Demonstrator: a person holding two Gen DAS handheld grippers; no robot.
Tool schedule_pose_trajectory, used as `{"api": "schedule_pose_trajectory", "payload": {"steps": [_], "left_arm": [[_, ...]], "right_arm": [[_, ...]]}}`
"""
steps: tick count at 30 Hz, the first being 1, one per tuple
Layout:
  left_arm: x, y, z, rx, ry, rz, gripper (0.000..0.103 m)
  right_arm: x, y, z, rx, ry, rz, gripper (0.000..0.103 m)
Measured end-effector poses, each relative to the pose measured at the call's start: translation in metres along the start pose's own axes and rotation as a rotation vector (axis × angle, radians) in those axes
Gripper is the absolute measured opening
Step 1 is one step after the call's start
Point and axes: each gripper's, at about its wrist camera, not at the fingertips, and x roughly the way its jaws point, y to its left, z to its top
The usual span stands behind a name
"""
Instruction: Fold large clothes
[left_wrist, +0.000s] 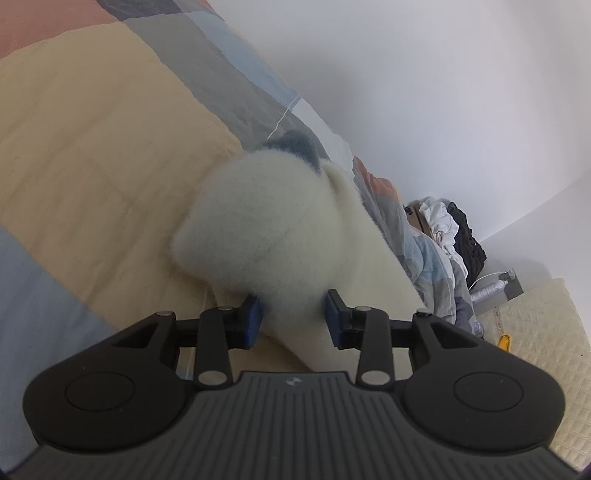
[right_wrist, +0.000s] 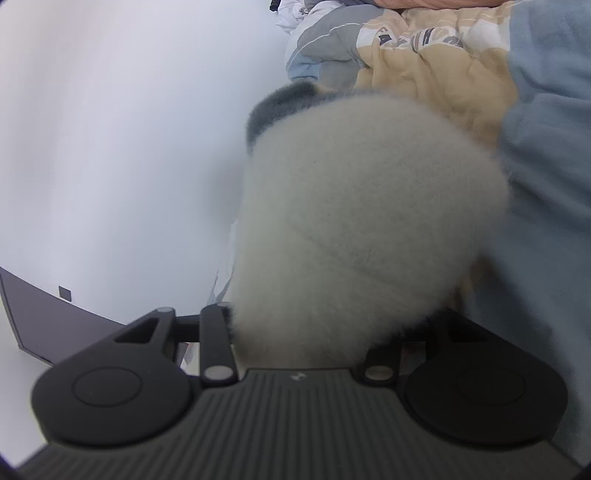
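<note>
Fleece fills both of my wrist views: the cream fluffy garment (left_wrist: 269, 221) is bunched directly ahead of each tool, over the patchwork bedspread (left_wrist: 92, 147). My left gripper (left_wrist: 291, 321) has its blue pads (left_wrist: 251, 321) pressed into the lower edge of the bundle, one on each side, so it is pinching the garment. My right gripper (right_wrist: 303, 343) is buried under the same pile; the fleece (right_wrist: 369, 206) covers the fingertips, so I cannot tell whether they clamp it or merely sit around it. A grey-blue trim (right_wrist: 280, 99) shows at the far top of the bundle. Beyond the bed, beside the white wall (left_wrist: 443, 92), a heap of other clothes (left_wrist: 450, 229) lies.
</note>
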Motion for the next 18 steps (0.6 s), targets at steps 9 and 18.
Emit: {"api": "schedule_pose_trajectory", "payload": {"steps": [9, 18], "left_arm": [[-0.067, -0.048, 0.003, 0.155, -0.034, 0.043, 0.041], [-0.187, -0.121, -0.005, 0.405, -0.088, 0.018, 0.042]], "right_arm": [[-0.043, 0.021, -0.009, 0.007, 0.04, -0.135, 0.052], [-0.138, 0.084, -0.025, -0.241, -0.033, -0.153, 0.051]]}}
